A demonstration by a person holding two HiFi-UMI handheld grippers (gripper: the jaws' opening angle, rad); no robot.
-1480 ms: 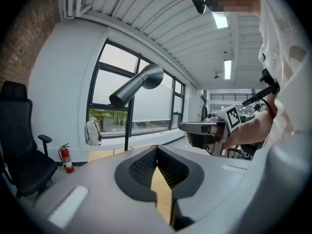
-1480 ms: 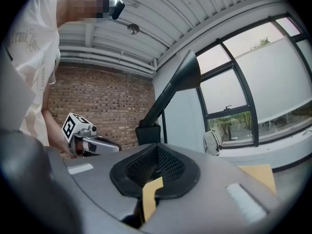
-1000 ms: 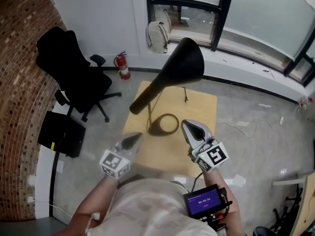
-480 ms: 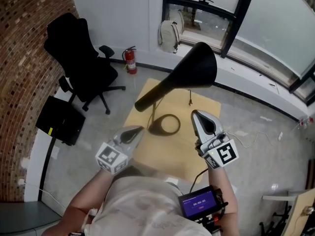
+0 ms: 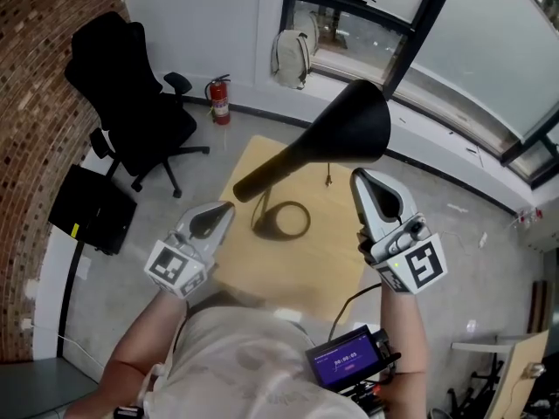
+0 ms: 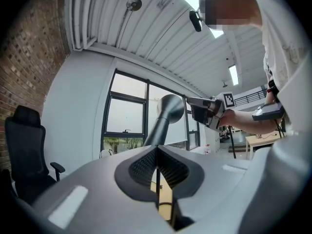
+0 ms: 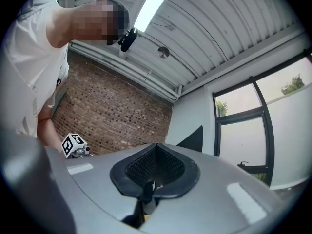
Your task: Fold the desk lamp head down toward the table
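Observation:
The black desk lamp stands on a small wooden table (image 5: 336, 234). Its cone head (image 5: 351, 132) is raised and tilted. The neck (image 5: 262, 175) slopes down to the left, and the ring base (image 5: 283, 221) lies on the tabletop. My right gripper (image 5: 361, 175) is shut and empty, its tip just below the cone's rim and apart from it. My left gripper (image 5: 227, 208) is shut and empty, left of the base and below the neck's lower end. In the left gripper view the lamp head (image 6: 170, 109) rises beyond the shut jaws. The right gripper view shows the cone's edge (image 7: 193, 139).
A black office chair (image 5: 131, 103) stands at the left by the brick wall, with a black box (image 5: 92, 209) on the floor below it. A red fire extinguisher (image 5: 218, 101) and a backpack (image 5: 289, 55) sit by the window. A cable (image 5: 329, 175) hangs past the table's far edge.
Both grippers have risen while staying shut. The right one climbed more and now sits close under the lamp head's rim. The lamp has not moved.

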